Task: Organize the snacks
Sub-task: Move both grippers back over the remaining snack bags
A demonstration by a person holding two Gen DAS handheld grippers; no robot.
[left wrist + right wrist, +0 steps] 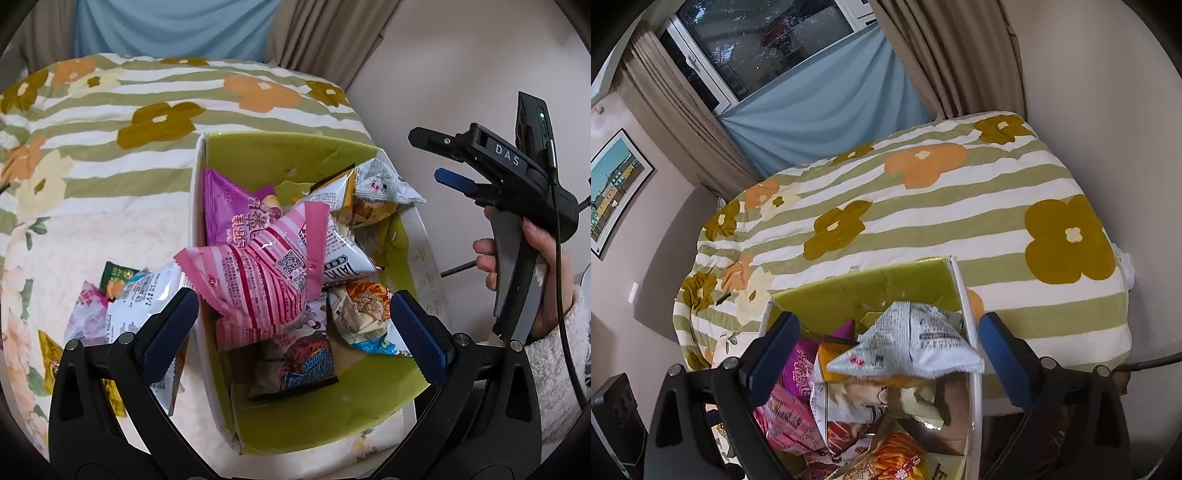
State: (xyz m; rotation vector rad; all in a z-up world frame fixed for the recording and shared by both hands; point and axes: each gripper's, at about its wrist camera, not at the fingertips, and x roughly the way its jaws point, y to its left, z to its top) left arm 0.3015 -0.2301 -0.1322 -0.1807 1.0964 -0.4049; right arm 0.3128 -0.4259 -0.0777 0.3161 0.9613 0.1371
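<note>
Indoors, both grippers' jaws stand spread, gripping nothing, over a snack box (218,155) on a floral quilt (923,206).

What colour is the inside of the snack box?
Lime green inside the box, with white outer walls; the left wrist view shows it best.

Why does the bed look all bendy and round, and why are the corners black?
Both wrist views use a fisheye lens: it curves the flowered quilt and the box, and leaves dark corners. Left wrist view: small glare on the pink packet. Right wrist view: the window looks dim.
</note>
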